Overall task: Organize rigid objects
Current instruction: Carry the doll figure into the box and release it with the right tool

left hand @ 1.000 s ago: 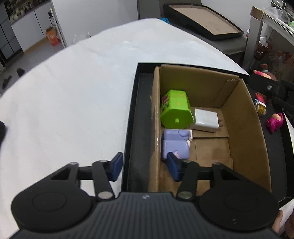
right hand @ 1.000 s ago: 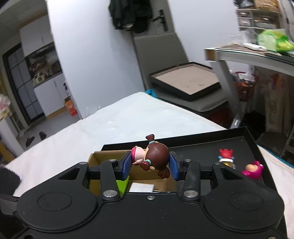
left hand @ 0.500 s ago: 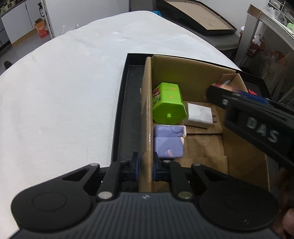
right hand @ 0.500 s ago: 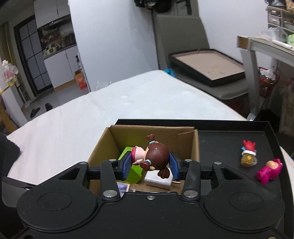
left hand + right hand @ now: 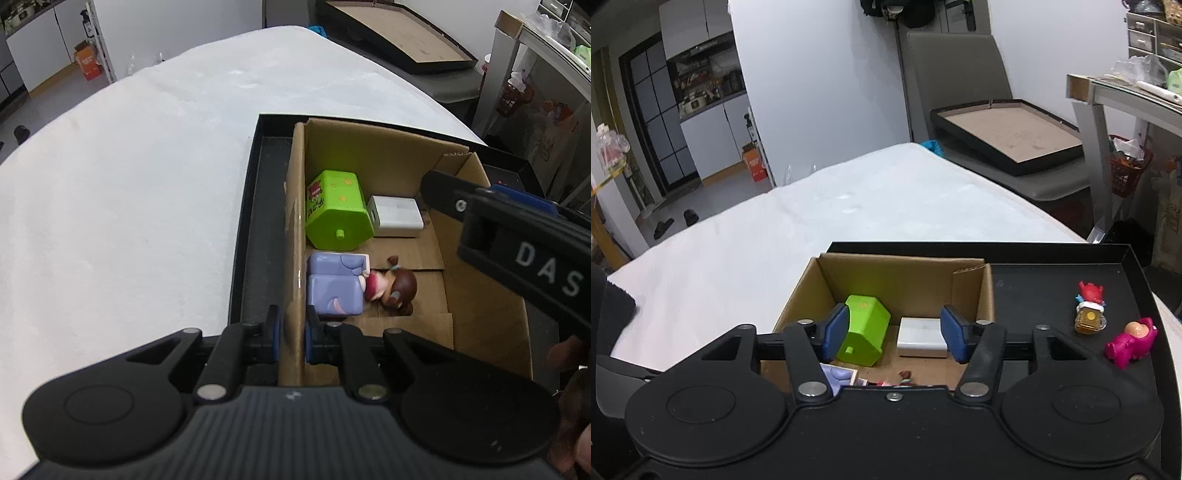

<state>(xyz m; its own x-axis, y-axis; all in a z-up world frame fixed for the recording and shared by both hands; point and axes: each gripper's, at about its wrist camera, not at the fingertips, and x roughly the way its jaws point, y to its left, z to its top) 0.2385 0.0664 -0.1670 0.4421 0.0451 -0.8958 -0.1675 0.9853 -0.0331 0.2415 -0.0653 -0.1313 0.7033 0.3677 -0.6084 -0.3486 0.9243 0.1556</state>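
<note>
Tray (image 5: 1027,258): black, holds the box; two small figures lie on it right of the right jaws.
Box (image 5: 487,295): cardboard; left gripper (image 5: 291,338) pinches its left wall, a pad on each side.
Right gripper (image 5: 894,334): above the box, jaws opening, nothing between them.
Green toy (image 5: 338,214): ahead of the left jaws, beside a white charger (image 5: 397,218).
Doll (image 5: 391,288): on the box floor, touching the purple toy (image 5: 334,286), just right of the left jaws.

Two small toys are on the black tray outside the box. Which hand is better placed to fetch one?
Right: the right gripper is opening and empty, with the pink toy nearby. The left gripper clamps the box wall.
</note>
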